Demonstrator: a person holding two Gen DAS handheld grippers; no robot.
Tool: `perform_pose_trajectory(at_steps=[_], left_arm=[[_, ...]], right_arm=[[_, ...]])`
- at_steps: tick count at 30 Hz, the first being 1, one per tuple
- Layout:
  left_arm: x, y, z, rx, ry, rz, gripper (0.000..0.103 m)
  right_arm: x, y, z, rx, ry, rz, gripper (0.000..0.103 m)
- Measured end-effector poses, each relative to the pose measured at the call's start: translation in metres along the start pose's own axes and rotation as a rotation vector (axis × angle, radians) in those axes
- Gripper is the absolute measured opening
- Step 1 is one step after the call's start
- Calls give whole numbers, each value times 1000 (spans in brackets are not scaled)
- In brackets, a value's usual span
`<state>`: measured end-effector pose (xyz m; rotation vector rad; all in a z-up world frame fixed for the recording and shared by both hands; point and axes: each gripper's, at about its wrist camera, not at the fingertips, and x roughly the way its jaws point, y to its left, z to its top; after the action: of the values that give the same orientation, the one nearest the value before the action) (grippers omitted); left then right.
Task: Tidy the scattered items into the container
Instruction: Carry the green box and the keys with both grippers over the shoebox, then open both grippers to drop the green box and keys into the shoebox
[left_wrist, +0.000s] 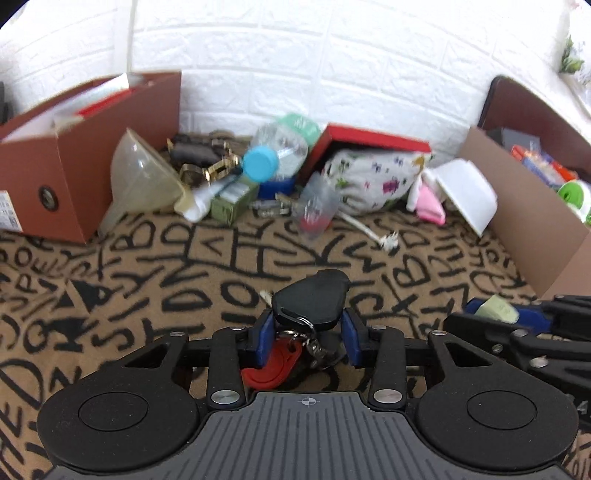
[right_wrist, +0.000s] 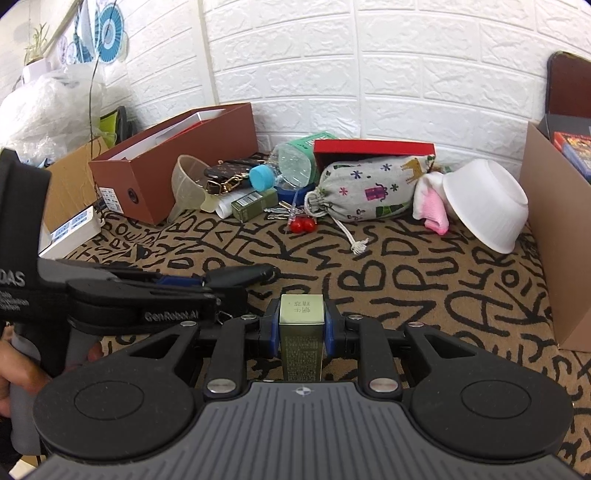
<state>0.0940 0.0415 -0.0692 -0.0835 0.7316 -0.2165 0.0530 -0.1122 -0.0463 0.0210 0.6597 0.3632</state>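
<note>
Scattered items lie along the white brick wall btwn two boxes; going left to right: brown shoebox at far left, clear funnel just beside it, plastic bottle w/ blue cap, red box leaning over a printed drawstring pouch, pink cloth, tipped white bowl, then the cardboard container at far right w/ stuff already inside. Closer in, on the lettered rug, the left gripper has its blue pads either side of a black key fob w/ ring and red tag; jaws at a middling width, pads look on or nearly on the fob, can't tell if it's truly pinched. Right gripper is narrow, clamped on a small gold-green box, held off the rug. Risks, imo: fob is gripped near its rounded lower end, so it could squirt out; dangling tag and ring may snag. Two grippers sit close together, so a bump could knock either load loose.
</note>
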Motion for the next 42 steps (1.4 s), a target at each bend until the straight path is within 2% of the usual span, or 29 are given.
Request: perform_pose_trajectory(at_steps=[8, 12, 19, 24, 33, 42], left_arm=[[-38, 9, 22, -15, -97, -8, 38], [-61, 16, 37, 5, -149, 5, 39], [-99, 47, 78, 7, -236, 47, 39], [-119, 83, 109, -32, -279, 79, 39], [-123, 150, 167, -80, -321, 172, 39], [-85, 210, 198, -123, -295, 200, 39]], right_arm=[[-8, 13, 16, -50, -43, 26, 26], [-9, 21, 30, -62, -58, 69, 26], [-7, 54, 75, -120, -104, 177, 26], [2, 85, 116, -167, -140, 240, 26], [48, 135, 183, -239, -157, 288, 26], [132, 172, 211, -256, -84, 327, 26]])
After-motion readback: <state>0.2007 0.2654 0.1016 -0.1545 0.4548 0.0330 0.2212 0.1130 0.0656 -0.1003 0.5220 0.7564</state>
